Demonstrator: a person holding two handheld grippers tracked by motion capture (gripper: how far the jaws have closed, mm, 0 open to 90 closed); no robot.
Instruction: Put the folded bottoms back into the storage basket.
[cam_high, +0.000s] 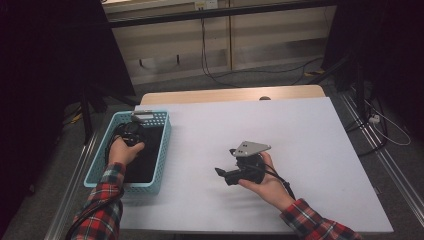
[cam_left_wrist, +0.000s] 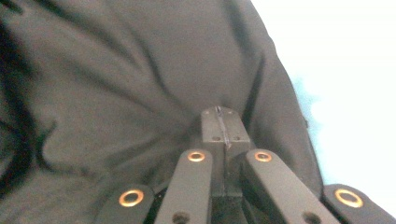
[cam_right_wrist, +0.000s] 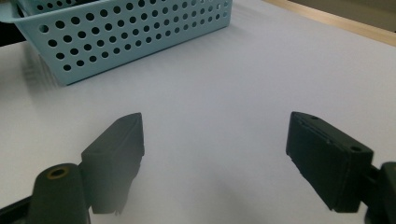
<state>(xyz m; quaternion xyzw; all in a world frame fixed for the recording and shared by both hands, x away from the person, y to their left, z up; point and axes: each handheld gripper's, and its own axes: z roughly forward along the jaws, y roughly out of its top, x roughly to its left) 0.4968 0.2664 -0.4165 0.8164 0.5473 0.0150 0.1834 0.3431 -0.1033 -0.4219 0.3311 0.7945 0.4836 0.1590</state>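
Observation:
A light blue perforated basket (cam_high: 164, 150) stands at the table's left edge with a dark grey cloth (cam_high: 147, 156) lying in it. My left gripper (cam_high: 131, 135) points down into the basket. In the left gripper view its jaws (cam_left_wrist: 219, 114) are pressed together at the tips, and folds of the cloth (cam_left_wrist: 116, 84) run in toward them. My right gripper (cam_high: 224, 176) rests low over the white table top, right of the basket and pointing left. Its jaws (cam_right_wrist: 215, 158) stand wide apart with nothing between them. The basket (cam_right_wrist: 140, 32) lies ahead of them.
A white sheet (cam_high: 300, 140) covers the table, with a wooden strip (cam_high: 230, 94) showing at the far edge. Black stands and cables lie on the floor around the table. Both forearms wear red plaid sleeves (cam_high: 102, 200).

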